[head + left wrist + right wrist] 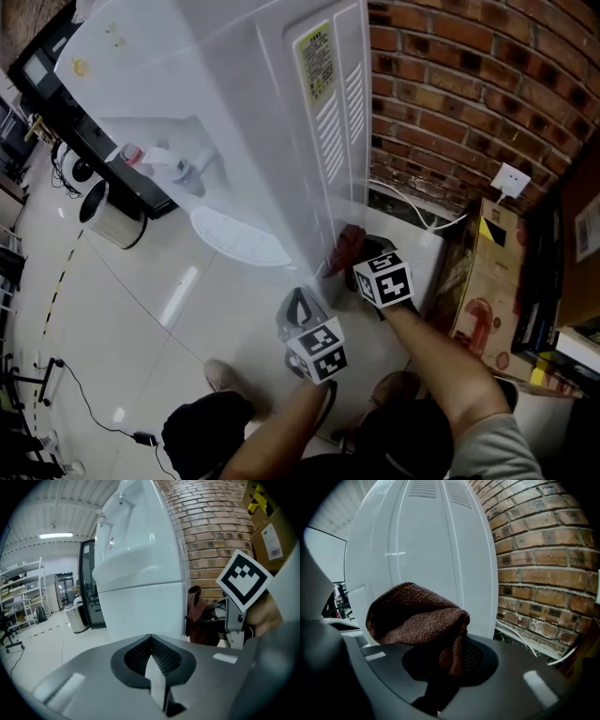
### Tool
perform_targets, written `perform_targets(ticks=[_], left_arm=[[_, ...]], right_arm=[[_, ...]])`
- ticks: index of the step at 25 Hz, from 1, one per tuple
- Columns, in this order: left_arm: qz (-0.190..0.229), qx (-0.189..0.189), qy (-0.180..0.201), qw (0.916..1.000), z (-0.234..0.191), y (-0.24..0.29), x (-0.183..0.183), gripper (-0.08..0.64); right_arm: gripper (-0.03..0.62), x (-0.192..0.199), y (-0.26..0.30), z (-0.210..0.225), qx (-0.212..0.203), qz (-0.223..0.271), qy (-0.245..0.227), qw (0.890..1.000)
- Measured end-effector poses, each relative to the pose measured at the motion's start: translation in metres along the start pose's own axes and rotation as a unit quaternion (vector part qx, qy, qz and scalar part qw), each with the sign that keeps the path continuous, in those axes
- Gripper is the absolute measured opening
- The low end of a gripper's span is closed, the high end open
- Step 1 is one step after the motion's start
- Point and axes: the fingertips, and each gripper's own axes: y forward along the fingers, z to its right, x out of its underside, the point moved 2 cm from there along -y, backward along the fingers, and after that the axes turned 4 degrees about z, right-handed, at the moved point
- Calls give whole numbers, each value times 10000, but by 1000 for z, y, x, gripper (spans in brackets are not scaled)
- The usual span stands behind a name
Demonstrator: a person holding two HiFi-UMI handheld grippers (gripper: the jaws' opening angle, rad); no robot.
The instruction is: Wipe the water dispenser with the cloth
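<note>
Flanking water dispenser (244, 112): brick wall (469, 84), carton (487, 281)

Head view: steeply down, tall white plastic water dispenser (262, 112) at 12 o'clock. Gripper views: low, close, facing same dispenser, red brick wall (543, 573).

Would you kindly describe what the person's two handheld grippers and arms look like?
The grey plastic left claw and right claw each have black mesh-textured pads and carry a white cube with black square markers. Both forearms are bare, and a grey short sleeve shows on the right.
</note>
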Motion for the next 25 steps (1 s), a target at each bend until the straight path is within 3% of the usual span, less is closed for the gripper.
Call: perform_targets(ticks=[9, 17, 22, 25], left_arm=[[-479, -128, -52, 9988, 2, 27, 48, 0], [-916, -185, -61, 9956, 0, 37, 87, 0], [-1128, -40, 0, 9936, 8, 34, 101, 0], [-1182, 279, 141, 9925, 22, 30, 100, 0]], right_arm=[[84, 78, 36, 1, -70, -406, 444, 9982], [84, 142, 70, 14, 178, -955, 731, 9926], [84, 164, 80, 16, 186, -1201, 918, 9883], [85, 159, 75, 17, 207, -1187, 966, 9880]])
